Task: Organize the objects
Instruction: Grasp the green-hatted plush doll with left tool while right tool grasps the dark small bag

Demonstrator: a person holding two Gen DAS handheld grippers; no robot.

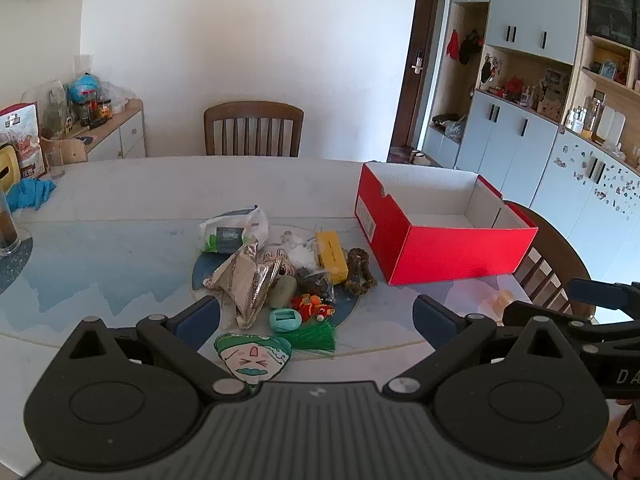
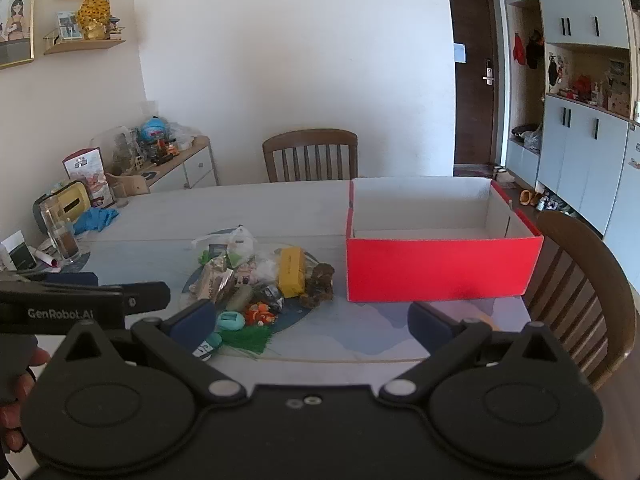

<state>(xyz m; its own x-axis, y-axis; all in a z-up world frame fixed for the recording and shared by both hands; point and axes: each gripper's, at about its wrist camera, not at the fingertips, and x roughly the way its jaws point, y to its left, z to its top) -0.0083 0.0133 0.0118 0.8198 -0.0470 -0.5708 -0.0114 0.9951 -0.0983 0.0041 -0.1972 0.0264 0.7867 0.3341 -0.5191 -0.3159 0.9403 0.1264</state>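
A pile of small objects lies on a round mat in the table's middle: a yellow box, a foil packet, a white plastic bag, a brown scrunchie, an orange toy, a teal case, a green tassel and a cartoon face pouch. An open red box with an empty white inside stands to their right. My left gripper is open just before the pile. My right gripper is open between pile and box.
A wooden chair stands at the table's far side and another at the right. A glass, a blue cloth and packages sit at the table's left. A sideboard and cabinets line the walls.
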